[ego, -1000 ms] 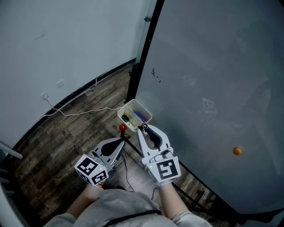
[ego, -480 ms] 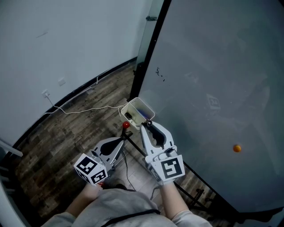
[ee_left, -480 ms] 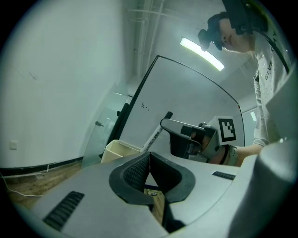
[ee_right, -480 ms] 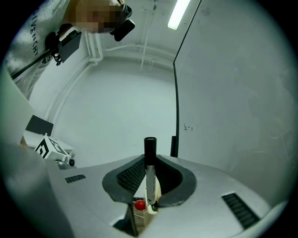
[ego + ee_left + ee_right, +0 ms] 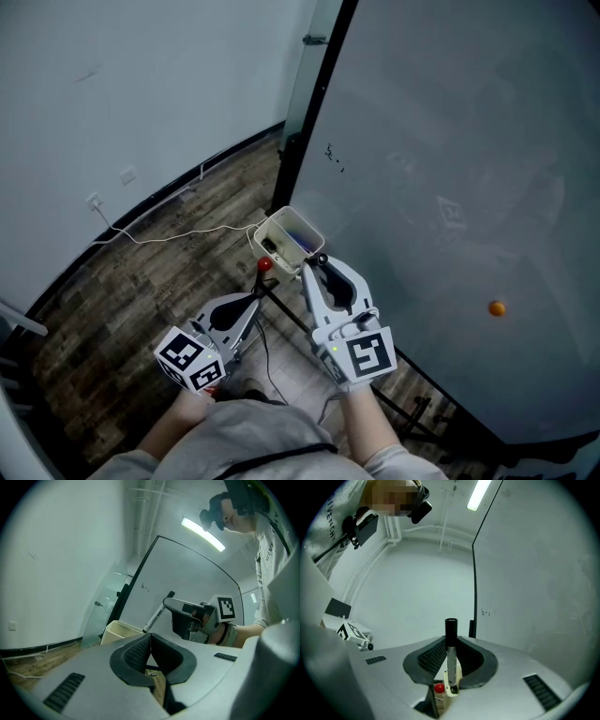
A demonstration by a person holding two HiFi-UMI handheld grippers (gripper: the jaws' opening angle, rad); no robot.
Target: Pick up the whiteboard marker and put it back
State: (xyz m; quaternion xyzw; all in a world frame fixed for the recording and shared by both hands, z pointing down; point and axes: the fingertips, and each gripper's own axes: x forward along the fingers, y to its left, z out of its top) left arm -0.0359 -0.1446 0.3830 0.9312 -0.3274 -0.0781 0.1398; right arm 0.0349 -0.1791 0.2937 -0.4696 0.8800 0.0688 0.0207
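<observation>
Marker [image 5: 451, 653] clamped cap-up in my right gripper [image 5: 324, 270], jaws partly open around it, just above the cream box [image 5: 259, 246] beside the whiteboard [image 5: 450, 169]. My left gripper [image 5: 149, 644] is closed, empty.

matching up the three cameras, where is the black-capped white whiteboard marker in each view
Head view: the black-capped white whiteboard marker is a small dark tip just below centre, at the jaws of the right gripper.
Left gripper view: near centre, slanting out of the right gripper.
Right gripper view: upright, dead centre, clamped between the jaws.
Shared landmark: the small dark scribble on the whiteboard.
</observation>
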